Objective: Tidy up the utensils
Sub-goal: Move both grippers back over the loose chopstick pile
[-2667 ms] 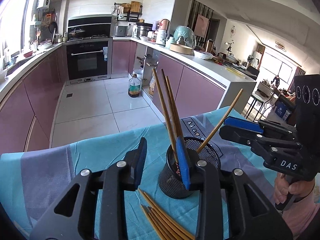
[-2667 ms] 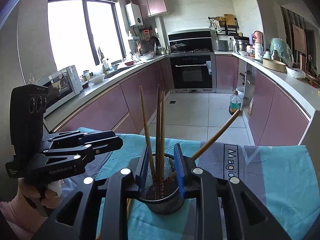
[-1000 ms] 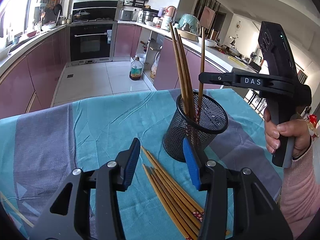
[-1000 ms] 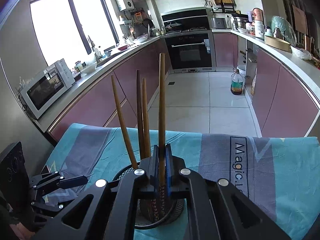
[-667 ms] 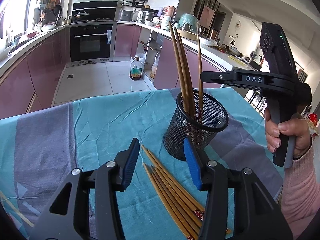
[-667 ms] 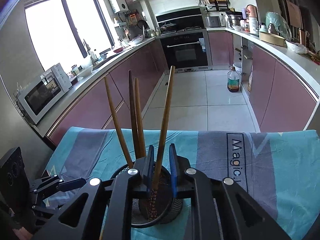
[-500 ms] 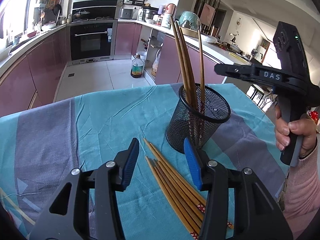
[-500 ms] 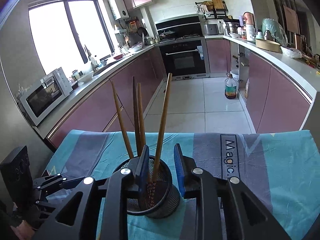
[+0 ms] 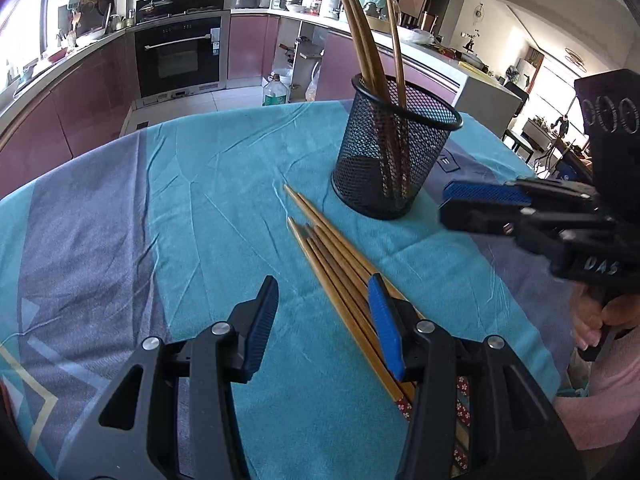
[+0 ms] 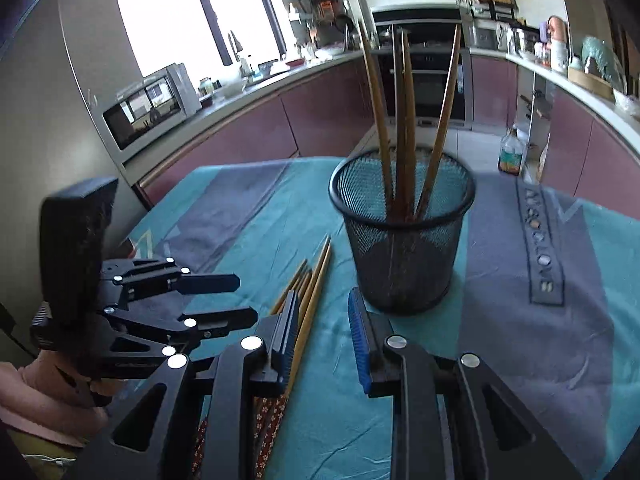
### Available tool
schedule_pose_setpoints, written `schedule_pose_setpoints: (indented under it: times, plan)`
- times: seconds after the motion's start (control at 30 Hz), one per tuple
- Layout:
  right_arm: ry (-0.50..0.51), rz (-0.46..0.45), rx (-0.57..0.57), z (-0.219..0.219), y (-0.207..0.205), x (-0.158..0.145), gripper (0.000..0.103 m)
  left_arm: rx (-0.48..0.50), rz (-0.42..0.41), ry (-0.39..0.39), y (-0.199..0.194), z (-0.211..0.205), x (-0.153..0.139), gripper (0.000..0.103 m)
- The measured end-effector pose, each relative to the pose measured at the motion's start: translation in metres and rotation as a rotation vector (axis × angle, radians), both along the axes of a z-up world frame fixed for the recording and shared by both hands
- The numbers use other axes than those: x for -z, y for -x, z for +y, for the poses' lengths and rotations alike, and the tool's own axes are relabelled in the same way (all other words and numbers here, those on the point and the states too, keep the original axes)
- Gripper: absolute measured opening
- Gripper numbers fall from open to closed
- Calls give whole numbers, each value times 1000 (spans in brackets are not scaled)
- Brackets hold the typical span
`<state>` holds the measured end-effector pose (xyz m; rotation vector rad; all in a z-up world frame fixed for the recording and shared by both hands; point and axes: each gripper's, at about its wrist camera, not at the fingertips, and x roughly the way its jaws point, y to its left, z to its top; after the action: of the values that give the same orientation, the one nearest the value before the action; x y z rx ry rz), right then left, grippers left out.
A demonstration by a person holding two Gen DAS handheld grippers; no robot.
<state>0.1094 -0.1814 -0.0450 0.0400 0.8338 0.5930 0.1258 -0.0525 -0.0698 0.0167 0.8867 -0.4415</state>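
A black mesh cup (image 9: pixel 394 156) stands upright on the teal cloth with several wooden chopsticks (image 9: pixel 362 40) in it; it also shows in the right wrist view (image 10: pixel 404 240). Several more chopsticks (image 9: pixel 340 276) lie loose in a bundle on the cloth near the cup, also seen in the right wrist view (image 10: pixel 310 292). My left gripper (image 9: pixel 324 320) is open and empty, low over the bundle's near part. My right gripper (image 10: pixel 322 330) is open and empty, just short of the cup, and shows at the right of the left wrist view (image 9: pixel 480 204).
The teal and grey cloth (image 9: pixel 160 208) covers the table. Beyond the table's far edge are the kitchen floor, purple cabinets (image 10: pixel 248 140), an oven (image 9: pixel 178 56) and a microwave (image 10: pixel 152 104) on the counter.
My right gripper let go of the chopstick, now standing in the cup, opened and drew back and down. My left gripper pulled back from the cup over the loose bundle.
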Motion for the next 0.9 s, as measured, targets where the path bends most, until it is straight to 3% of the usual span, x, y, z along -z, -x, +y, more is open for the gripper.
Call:
schedule_pose_setpoints:
  times: [0.23,0.9]
  plan:
    - [22,90,-12,21,-2,35,24,9,22,-34,8,-8,13,46]
    - [130,50,14,30,7,44,19,11,14,-95,15,-7,21,43]
